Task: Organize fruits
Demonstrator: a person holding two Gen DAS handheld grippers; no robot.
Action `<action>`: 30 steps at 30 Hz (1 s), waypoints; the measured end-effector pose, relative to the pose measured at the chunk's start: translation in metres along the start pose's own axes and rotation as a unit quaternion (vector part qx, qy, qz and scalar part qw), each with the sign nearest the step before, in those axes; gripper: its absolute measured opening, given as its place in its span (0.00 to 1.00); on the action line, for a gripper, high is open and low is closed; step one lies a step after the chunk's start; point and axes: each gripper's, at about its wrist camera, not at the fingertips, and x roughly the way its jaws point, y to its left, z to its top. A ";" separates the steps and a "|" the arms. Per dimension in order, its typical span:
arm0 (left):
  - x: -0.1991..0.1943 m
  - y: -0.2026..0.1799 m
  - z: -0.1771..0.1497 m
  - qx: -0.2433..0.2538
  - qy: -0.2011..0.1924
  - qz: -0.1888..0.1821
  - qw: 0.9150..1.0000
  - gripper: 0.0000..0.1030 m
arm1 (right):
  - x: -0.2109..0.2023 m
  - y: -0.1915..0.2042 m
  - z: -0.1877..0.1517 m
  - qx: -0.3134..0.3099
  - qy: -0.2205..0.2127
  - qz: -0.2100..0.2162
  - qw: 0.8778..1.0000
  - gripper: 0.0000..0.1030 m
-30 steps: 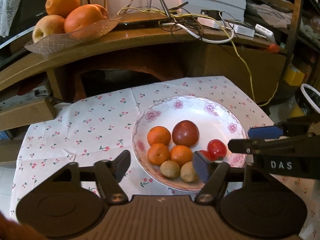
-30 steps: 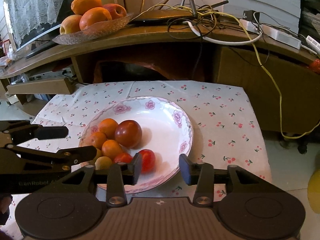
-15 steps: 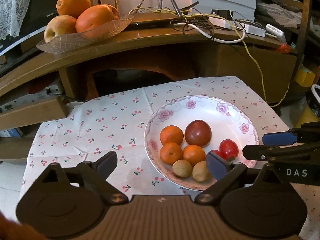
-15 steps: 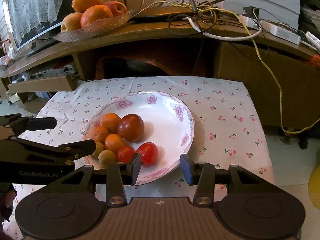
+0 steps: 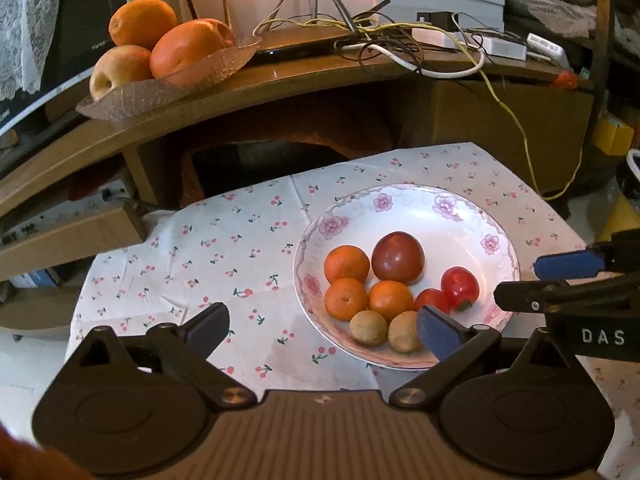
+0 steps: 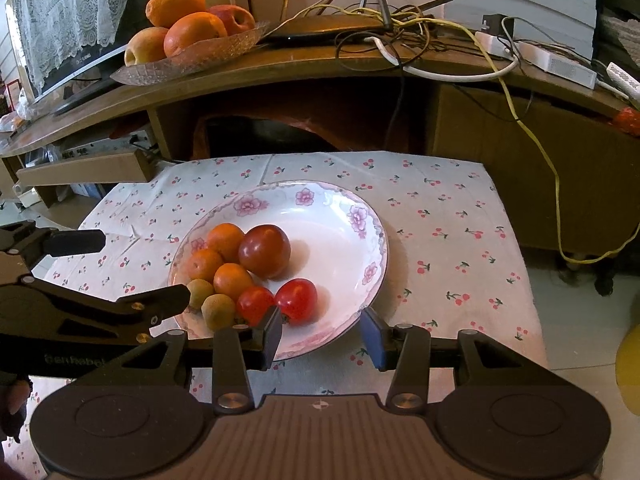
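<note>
Now I am holding my left gripper with jaws just opened wide, empty, beside the plate; right gripper partly apart, empty. Next: pick a fruit.

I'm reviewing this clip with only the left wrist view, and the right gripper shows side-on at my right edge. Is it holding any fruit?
Observer: No. The right wrist view shows the right gripper part open and empty, poised over the near rim of the plate.
Operator: Which fruit lies closest to it?
Observer: The two small red fruits, just beyond its finger on the left side of the picture.
Operator: Is there anything in the glass dish on the shelf that I can't make out?
Observer: A red apple sits behind the oranges.
</note>
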 end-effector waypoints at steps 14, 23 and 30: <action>-0.033 -0.003 -0.007 -0.021 -0.007 0.004 1.000 1.00 | -0.041 0.010 -0.017 0.017 -0.029 -0.016 0.999 0.45; -0.057 -0.007 -0.022 -0.030 -0.007 0.009 0.999 1.00 | -0.065 0.016 -0.032 0.036 -0.041 -0.016 0.998 0.46; -0.073 -0.006 -0.039 -0.039 0.001 0.017 0.999 1.00 | -0.075 0.026 -0.043 0.038 -0.037 -0.014 0.998 0.46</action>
